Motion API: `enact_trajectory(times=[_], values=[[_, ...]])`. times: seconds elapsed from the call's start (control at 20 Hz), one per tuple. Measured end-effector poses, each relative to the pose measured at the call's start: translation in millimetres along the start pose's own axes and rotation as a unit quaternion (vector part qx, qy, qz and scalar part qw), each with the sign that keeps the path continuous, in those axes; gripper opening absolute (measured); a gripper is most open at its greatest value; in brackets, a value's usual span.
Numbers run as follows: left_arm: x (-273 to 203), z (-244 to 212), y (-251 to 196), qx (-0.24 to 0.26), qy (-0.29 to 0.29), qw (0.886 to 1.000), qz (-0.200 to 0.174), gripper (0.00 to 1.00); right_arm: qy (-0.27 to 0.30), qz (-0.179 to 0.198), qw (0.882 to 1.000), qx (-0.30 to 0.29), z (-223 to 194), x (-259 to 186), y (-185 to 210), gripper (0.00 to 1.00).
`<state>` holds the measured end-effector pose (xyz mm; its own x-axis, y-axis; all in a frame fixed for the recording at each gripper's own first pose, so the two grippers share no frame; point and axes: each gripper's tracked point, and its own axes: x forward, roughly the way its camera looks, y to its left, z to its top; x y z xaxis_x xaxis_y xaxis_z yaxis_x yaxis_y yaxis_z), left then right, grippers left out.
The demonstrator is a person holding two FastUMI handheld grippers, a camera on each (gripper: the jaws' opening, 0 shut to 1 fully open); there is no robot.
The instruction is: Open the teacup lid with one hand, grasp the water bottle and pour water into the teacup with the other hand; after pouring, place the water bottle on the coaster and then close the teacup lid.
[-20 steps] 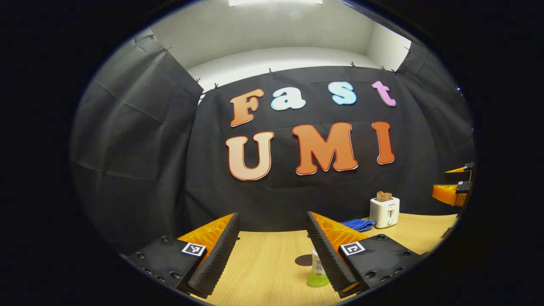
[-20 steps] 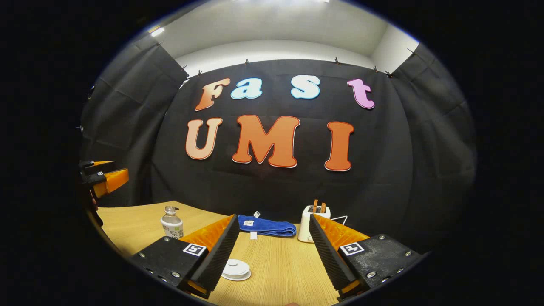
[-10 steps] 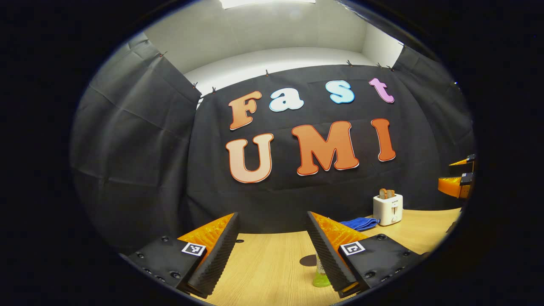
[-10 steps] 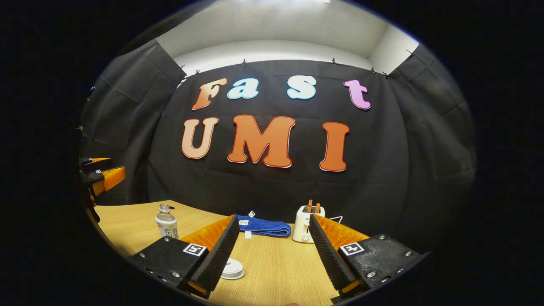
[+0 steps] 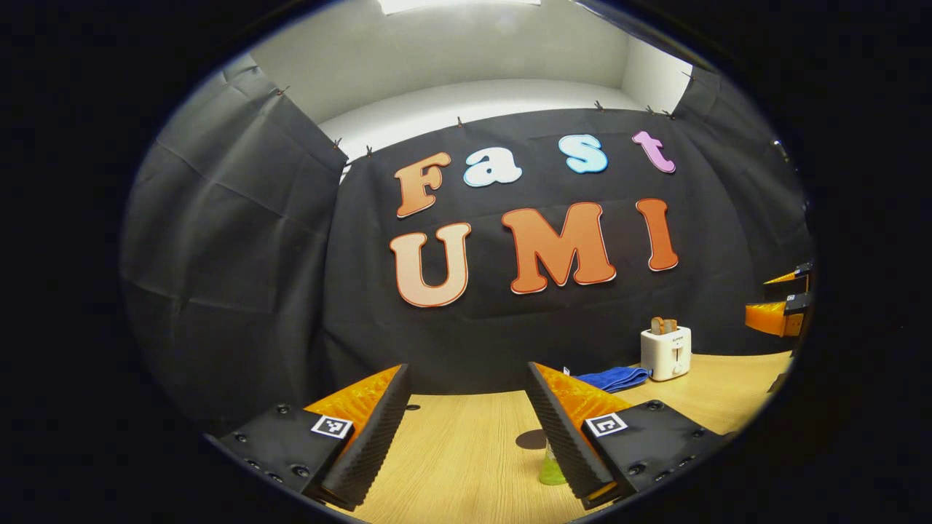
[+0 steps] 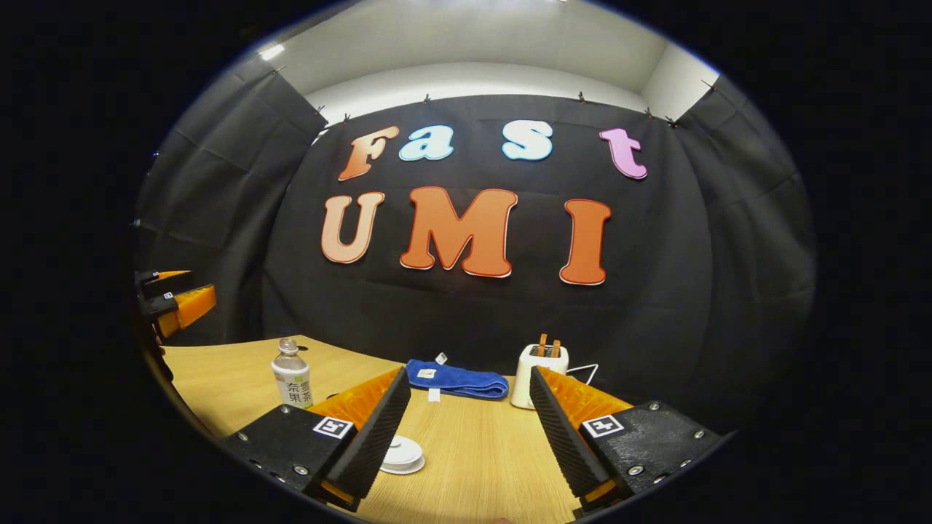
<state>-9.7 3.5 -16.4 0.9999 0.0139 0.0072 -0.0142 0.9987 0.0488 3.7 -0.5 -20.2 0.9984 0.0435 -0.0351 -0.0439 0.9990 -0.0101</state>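
standing upright on table: water bottle, lidded teacup; both grippers' jaws wide apart, holding nothing.

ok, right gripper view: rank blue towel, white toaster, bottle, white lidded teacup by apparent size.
1. Folded blue towel, widest.
2. White toaster and clear labelled water bottle: look alike, unranked.
3. White lidded teacup, partly hidden by a gripper finger, though nearest the camera.

Left tool, right tool: ribbed wedge fingers on screwed black blocks bearing square coded tags.
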Motion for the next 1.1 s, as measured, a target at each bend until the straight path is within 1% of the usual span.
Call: enact_trajectory(times=[0.1,0.2,0.45,0.55,0.6,0.65,0.7,0.8,0.85,0.9,0.95,1.0,1.1], values=[[-1,-3,-4,0.004,-0.001,1.0,-0.003,1.0,0.001,0.013,1.0,0.003,-3,3,7,0.98],[-1,-11,-12,0.004,0.004,1.0,-0.013,1.0,0.008,0.035,0.999,0.011,-10,5,22,0.98],[-5,-31,-34,0.017,0.008,0.999,-0.037,1.0,0.047,0.071,0.996,0.024,-42,16,51,0.96],[-3,-41,-44,0.009,0.017,0.999,-0.049,1.0,0.065,0.084,0.994,0.026,-59,21,61,0.94],[-3,-46,-49,0.002,0.023,0.998,-0.054,0.96,0.075,0.09,0.993,0.026,-68,23,66,0.93],[-1,-52,-51,-0.004,0.029,0.998,-0.057,1.0,0.082,0.098,0.991,0.027,-76,25,71,0.92],[0,-57,-52,-0.006,0.035,0.998,-0.058,0.97,0.09,0.104,0.99,0.027,-84,29,77,0.89],[-1,-65,-51,0.003,0.041,0.998,-0.056,0.97,0.106,0.115,0.987,0.032,-102,36,86,0.87],[-2,-70,-49,0.012,0.044,0.998,-0.054,1.0,0.12,0.122,0.985,0.034,-114,38,91,0.87],[-2,-74,-49,0.017,0.046,0.997,-0.054,1.0,0.133,0.127,0.982,0.036,-124,41,96,0.85],[-3,-79,-51,0.02,0.05,0.997,-0.055,0.97,0.143,0.129,0.981,0.034,-133,45,98,0.83],[-3,-84,-52,0.022,0.055,0.997,-0.058,1.0,0.152,0.131,0.979,0.029,-140,48,99,0.8],[-2,-90,-50,0.027,0.062,0.996,-0.058,1.0,0.161,0.133,0.978,0.025,-149,56,102,0.71]])
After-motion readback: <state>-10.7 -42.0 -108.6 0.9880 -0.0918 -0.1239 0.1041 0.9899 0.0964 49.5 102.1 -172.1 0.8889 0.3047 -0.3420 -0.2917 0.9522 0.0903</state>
